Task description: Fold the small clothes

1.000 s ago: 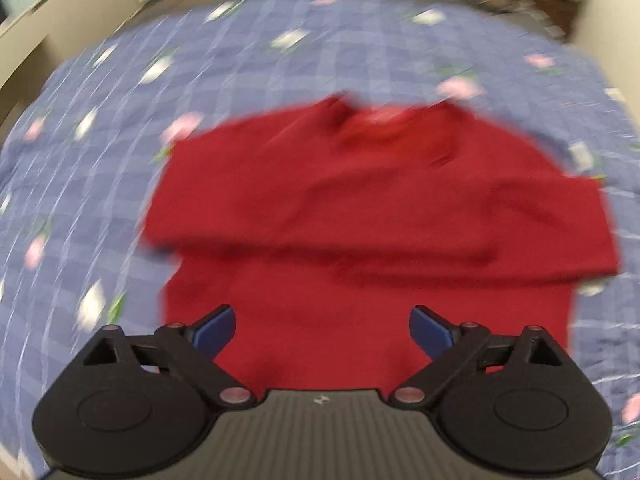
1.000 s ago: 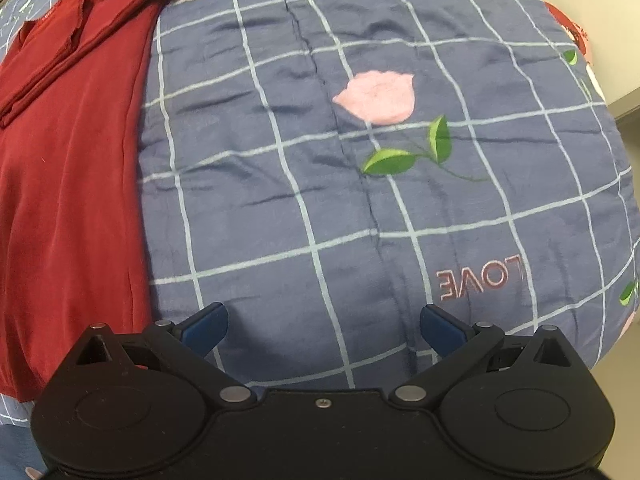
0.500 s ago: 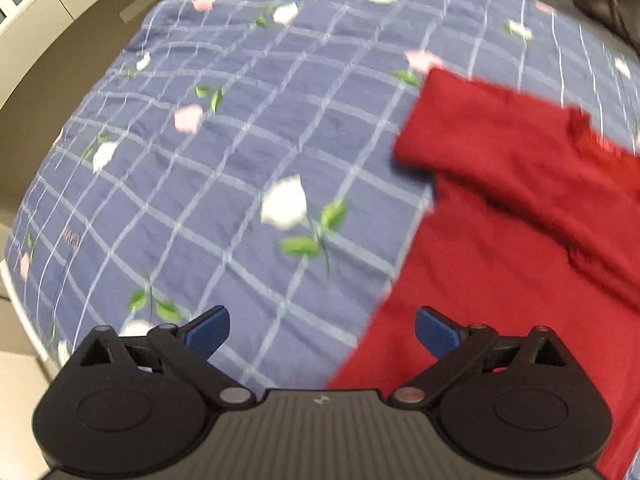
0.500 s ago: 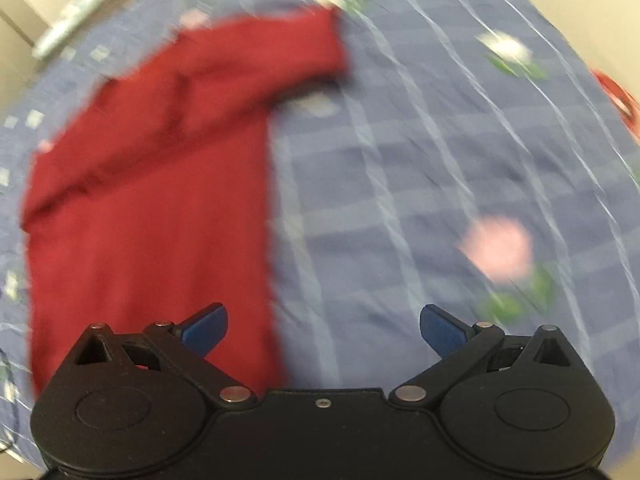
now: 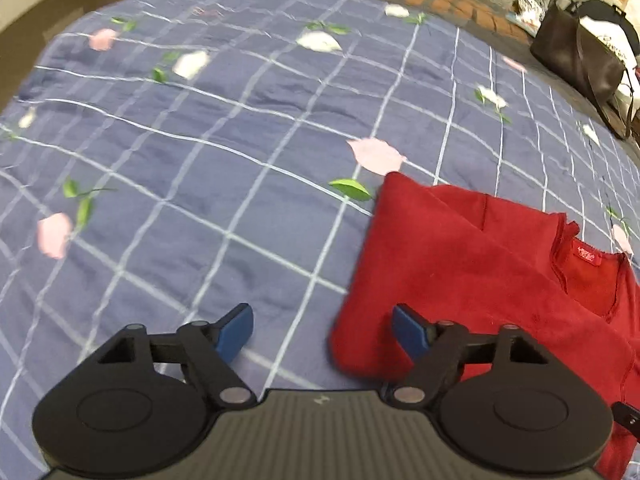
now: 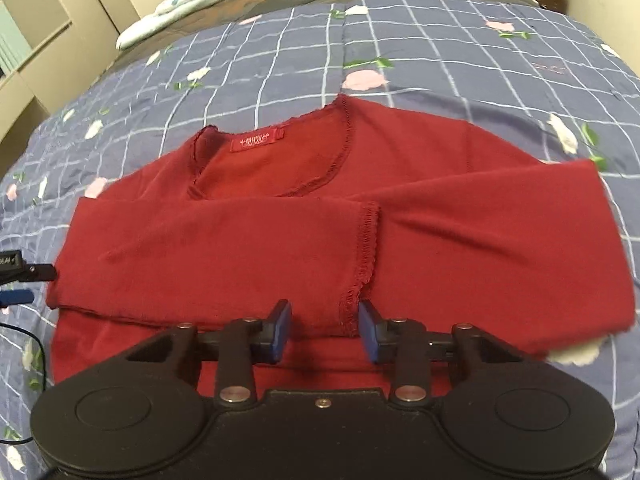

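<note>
Fingers [image 6: 282, 330] part-open, empty, over red top [image 6: 280, 240] lying crosswise, neckline away, sleeves folded inward.

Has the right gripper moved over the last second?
Yes. The right gripper swung left, from bare blue quilt to over the red top.

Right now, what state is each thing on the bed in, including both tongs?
Red top: lying flat, both sleeves folded across the chest, body not yet folded.
Left tongs: open, empty, at the top's side edge.
Right tongs: open, empty, over a sleeve cuff.
Quilt: spread out, slightly wrinkled.
</note>
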A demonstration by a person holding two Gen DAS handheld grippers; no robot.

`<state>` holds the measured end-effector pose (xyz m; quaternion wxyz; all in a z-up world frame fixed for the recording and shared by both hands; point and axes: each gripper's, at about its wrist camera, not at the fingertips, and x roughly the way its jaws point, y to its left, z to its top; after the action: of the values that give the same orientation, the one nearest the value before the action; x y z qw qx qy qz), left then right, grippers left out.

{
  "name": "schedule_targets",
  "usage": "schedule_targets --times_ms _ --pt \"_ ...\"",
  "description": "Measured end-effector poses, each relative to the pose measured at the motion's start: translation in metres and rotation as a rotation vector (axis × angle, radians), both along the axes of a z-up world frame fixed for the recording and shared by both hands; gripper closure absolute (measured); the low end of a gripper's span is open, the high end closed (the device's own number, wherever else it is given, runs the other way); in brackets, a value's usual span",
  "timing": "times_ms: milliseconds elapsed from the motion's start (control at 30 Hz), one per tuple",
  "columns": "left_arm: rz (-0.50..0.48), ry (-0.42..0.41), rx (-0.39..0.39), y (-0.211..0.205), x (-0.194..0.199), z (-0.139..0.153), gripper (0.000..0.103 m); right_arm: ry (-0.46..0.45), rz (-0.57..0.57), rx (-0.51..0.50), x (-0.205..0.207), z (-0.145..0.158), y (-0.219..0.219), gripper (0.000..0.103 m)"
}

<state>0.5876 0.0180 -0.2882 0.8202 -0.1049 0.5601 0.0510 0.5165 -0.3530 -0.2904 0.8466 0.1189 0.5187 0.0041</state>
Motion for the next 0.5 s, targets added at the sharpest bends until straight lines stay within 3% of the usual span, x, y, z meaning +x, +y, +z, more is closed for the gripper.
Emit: schedule_targets --times_ms 67,167,200,233,300,433,500 --pt "-0.026 0.050 -0.027 0.000 0.009 -0.013 0.029 0.025 0.010 -0.008 0.003 -0.005 0.002 0.063" --pt "-0.020 0.116 -0.117 0.005 0.016 -0.022 0.053 0.034 0.013 -0.002 0.005 -0.008 -0.002 0.065" --pt "-0.023 0.112 -0.153 0.006 0.016 -0.020 0.081 0.037 0.020 -0.006 0.005 -0.008 -0.002 0.065" --pt "-0.022 0.117 -0.155 0.005 0.018 -0.016 0.091 0.042 0.030 -0.015 0.006 -0.009 -0.001 0.066" --pt "-0.021 0.097 -0.096 -0.001 0.019 -0.005 0.097 0.052 0.053 -0.038 0.009 -0.011 0.002 0.067" --pt "-0.017 0.012 0.067 -0.024 0.014 0.017 0.097 0.058 0.084 -0.069 0.009 -0.011 0.007 0.066" --pt "-0.047 0.014 0.150 -0.039 0.013 0.014 0.097 0.062 0.097 -0.073 0.009 -0.011 0.007 0.066"
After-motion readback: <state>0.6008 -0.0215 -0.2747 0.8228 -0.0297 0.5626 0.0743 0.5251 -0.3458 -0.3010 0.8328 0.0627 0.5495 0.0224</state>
